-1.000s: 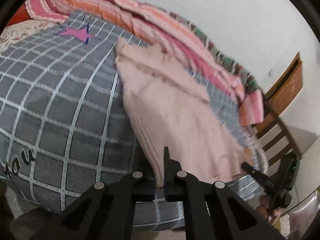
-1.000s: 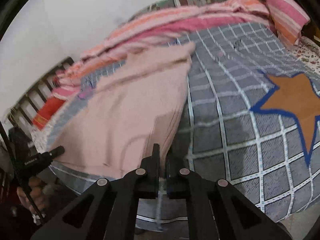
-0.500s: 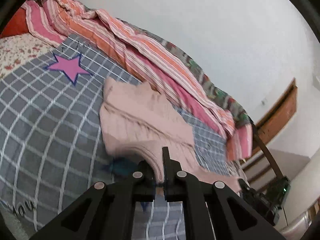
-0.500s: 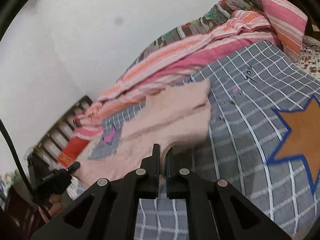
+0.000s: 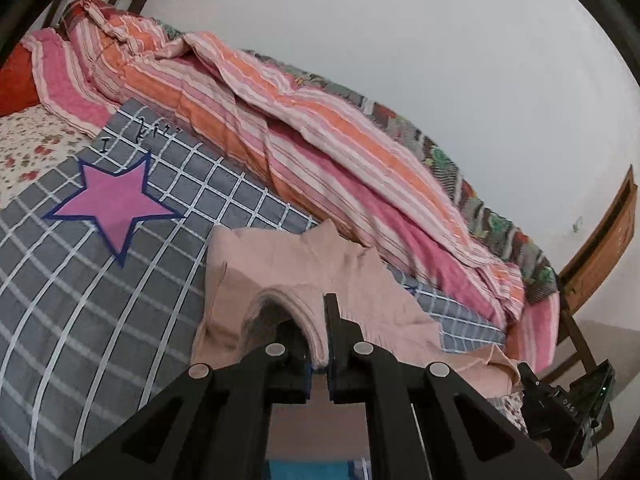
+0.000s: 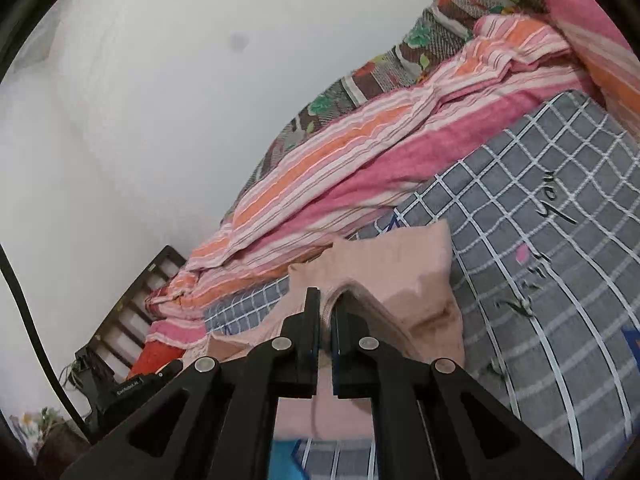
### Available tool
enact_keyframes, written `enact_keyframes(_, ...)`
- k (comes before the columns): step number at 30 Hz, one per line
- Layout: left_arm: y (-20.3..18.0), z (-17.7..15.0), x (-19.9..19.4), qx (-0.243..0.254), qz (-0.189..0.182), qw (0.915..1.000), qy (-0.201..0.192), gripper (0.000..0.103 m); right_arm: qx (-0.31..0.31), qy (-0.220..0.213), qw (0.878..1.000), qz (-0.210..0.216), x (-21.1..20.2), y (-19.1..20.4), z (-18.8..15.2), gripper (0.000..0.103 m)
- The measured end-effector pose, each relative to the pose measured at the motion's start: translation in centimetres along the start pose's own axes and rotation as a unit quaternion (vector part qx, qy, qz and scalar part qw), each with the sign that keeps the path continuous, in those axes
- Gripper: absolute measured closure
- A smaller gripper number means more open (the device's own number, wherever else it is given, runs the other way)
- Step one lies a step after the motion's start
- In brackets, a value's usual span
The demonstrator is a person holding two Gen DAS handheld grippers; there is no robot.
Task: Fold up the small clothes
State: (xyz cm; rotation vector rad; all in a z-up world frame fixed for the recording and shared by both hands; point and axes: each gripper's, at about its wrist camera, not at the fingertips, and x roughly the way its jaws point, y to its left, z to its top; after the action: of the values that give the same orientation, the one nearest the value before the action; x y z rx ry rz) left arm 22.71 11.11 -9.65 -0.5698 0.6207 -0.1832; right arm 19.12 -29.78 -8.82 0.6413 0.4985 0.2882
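Two handheld black devices, each ending in a two-finger gripper. Left gripper (image 5: 320,336): matte black plastic, two flat narrow fingers (image 5: 332,320), a strip of blue along the inner edges, angular arms with triangular cut-outs, four round silver screw heads across the linkage. Right gripper (image 6: 326,320): same black build, same four silver screws, same triangular openings, thin blue line on the inner pad edge. Seen from the opposite camera, a boxy black body with small white lettering, too small to read. Thin black cable (image 6: 28,320) at the left edge of the right view.
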Motion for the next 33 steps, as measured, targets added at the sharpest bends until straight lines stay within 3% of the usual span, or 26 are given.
enact_keyframes(12, 2.0, 3.9, 11.4, -0.012, 0.044, 0.9983, 0.036, 0.097, 0.014, 0.059, 0.997, -0.049, 11.8, -3.5, 3.8, 0.098)
enact_keyframes(19, 2.0, 5.1, 16.2, 0.002, 0.043, 0.9969, 0.065, 0.094, -0.007, 0.078, 0.993, -0.093, 16.8, -4.8, 5.0, 0.095)
enact_keyframes(20, 1.8, 5.3, 16.4, 0.009, 0.051, 0.9968, 0.062, 0.09, -0.003, 0.081, 0.992, -0.099, 17.4, -5.1, 5.1, 0.093)
enact_keyframes(22, 1.3, 5.3, 16.0, 0.028, 0.065, 0.9958, 0.058, 0.063, -0.009, 0.082, 0.99, -0.116, 18.0, -5.4, 5.1, 0.085)
enact_keyframes(24, 1.2, 4.9, 14.7, 0.041, 0.05, 0.9966, 0.052, 0.056, -0.021, 0.092, 0.989, -0.117, 17.7, -5.3, 4.8, 0.081)
enact_keyframes(28, 1.5, 3.5, 11.5, 0.058, 0.062, 0.9949, 0.054, 0.049, -0.048, 0.112, 0.985, -0.123, 15.3, -4.3, 3.6, 0.078)
enact_keyframes(33, 2.5, -0.1, 6.3, 0.074, 0.074, 0.9928, 0.057, 0.041, -0.117, 0.138, 0.975, -0.131, 10.1, -3.2, 0.1, 0.058)
